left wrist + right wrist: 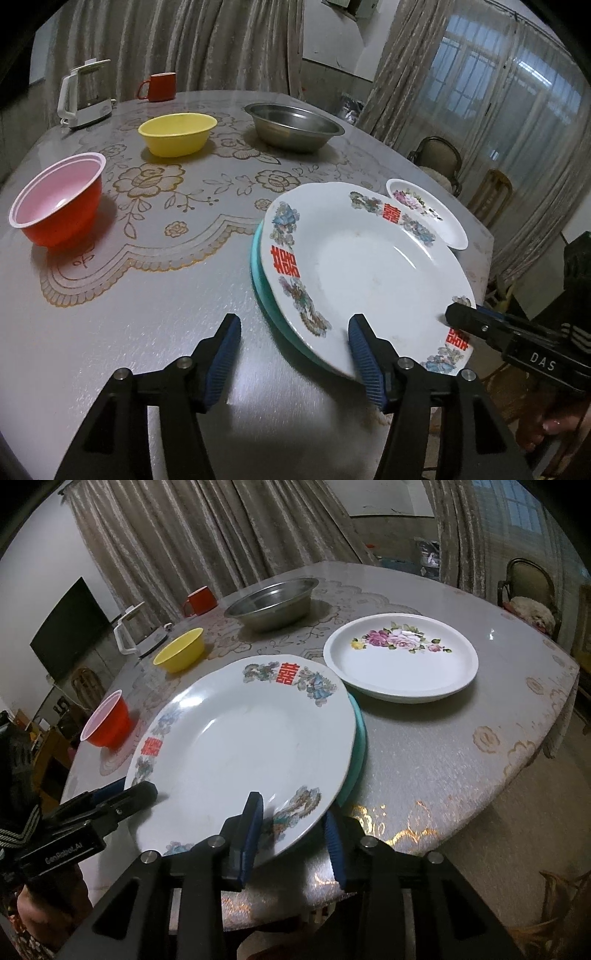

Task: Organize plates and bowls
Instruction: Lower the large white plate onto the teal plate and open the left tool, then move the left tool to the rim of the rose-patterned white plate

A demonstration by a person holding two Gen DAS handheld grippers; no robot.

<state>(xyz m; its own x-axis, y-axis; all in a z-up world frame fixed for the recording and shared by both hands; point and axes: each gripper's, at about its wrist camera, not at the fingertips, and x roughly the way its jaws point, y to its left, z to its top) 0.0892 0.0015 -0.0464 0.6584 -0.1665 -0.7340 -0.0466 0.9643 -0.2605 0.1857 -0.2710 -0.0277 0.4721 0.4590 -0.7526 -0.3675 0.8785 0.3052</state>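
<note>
Left wrist view counts three plates and three bowls on the round table under a grey patterned cloth [147, 332]. The left claw [294, 319] is released, jaws wide: its right finger lies over the near rim of the large white plate with red characters and a flowered rim [369, 266], its left finger over bare cloth. That plate rests on a teal plate [258, 258], just ahead and to the right of the claw. Beyond them, further right, sits a smaller white plate printed with pink roses [399, 672]. Ahead to the left stands a red plastic bowl with a pale pink inside [62, 214]; farther ahead are a yellow plastic bowl [177, 134] and a shallow steel bowl [295, 127], all well apart. One red mug [160, 86] and one white electric kettle [85, 96] stand at the far edge. The right claw [291, 806] has the large plate's near rim between its jaws; whether its pads press on the rim I cannot tell.
</note>
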